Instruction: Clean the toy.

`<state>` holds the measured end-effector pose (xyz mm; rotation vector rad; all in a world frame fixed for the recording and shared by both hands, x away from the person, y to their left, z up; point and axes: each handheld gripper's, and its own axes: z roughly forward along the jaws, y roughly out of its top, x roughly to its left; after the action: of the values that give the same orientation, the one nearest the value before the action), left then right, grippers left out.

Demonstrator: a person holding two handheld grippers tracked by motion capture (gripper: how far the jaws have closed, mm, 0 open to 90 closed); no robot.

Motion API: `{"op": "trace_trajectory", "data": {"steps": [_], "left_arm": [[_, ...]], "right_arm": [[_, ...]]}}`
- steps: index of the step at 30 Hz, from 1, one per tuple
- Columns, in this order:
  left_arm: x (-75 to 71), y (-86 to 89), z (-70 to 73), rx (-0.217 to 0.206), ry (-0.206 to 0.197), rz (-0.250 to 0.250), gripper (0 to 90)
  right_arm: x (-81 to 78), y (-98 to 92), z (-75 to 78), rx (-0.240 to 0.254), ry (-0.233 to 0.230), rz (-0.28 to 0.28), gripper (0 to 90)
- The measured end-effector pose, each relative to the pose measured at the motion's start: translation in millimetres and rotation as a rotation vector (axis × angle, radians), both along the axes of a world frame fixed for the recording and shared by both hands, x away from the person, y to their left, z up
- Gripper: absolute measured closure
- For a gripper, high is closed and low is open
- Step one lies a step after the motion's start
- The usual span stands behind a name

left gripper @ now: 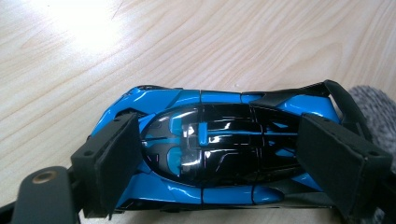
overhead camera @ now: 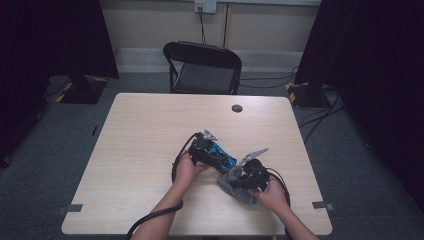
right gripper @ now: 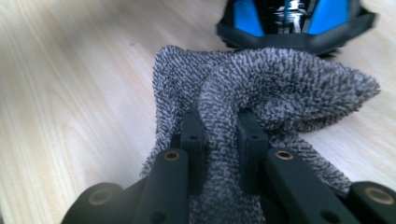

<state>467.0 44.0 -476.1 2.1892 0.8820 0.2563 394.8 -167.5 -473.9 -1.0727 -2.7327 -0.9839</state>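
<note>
— While we look along the left gripper [left gripper: 224,168], what do we have between its jaws?

— We have the car [left gripper: 219,144], clamped end to end, one pad on its nose and one on its tail. It sits on its wheels on the table [left gripper: 210,42], seen from above: glossy blue body, black roof and glass, a black wing at the rear.

— And our right gripper [right gripper: 223,135]?

— Its jaws are pinched tight on a raised fold of the cloth [right gripper: 261,84], a grey, nubbly towel fabric. The rest of it lies bunched on the wood, and its far edge sits just beside the car's tail, possibly touching; we cannot tell which.

— Where does that put everything in the high view?

— The car [overhead camera: 222,156] lies near the table's middle, a little toward our side, under the left gripper [overhead camera: 209,145]. The cloth [overhead camera: 235,185] is just right of it, nearer the front edge, with the right gripper [overhead camera: 245,172] on top.

— What do we count?

— One car, one cloth, two grippers, two hands.

— And around us?

— A pale wood-grain table [overhead camera: 150,130] with a dark round cap [overhead camera: 237,108] near its far edge, one black chair [overhead camera: 202,67] beyond, grey carpet [overhead camera: 60,150], dark curtains [overhead camera: 380,60] on both sides and cables [overhead camera: 320,117] on the floor at right.
</note>
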Motion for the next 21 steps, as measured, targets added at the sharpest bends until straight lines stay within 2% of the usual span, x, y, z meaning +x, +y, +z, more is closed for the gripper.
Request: {"op": "trace_trajectory", "data": {"steps": [8, 12, 21], "left_arm": [[0.3, 0.0, 0.7, 0.008, 0.005, -0.001, 14.5], [0.2, -0.3, 0.3, -0.002, 0.007, 0.001, 14.5], [-0.1, 1.1, 0.0, -0.008, 0.007, 0.0, 15.2]], "right_arm": [[-2.1, 10.4, -0.9, 0.016, 0.011, 0.054, 76.9], [-5.1, 17.5, -1.6, 0.025, 0.017, 0.092, 76.8], [-7.1, 24.8, -2.1, 0.038, 0.025, 0.129, 76.7]]}}
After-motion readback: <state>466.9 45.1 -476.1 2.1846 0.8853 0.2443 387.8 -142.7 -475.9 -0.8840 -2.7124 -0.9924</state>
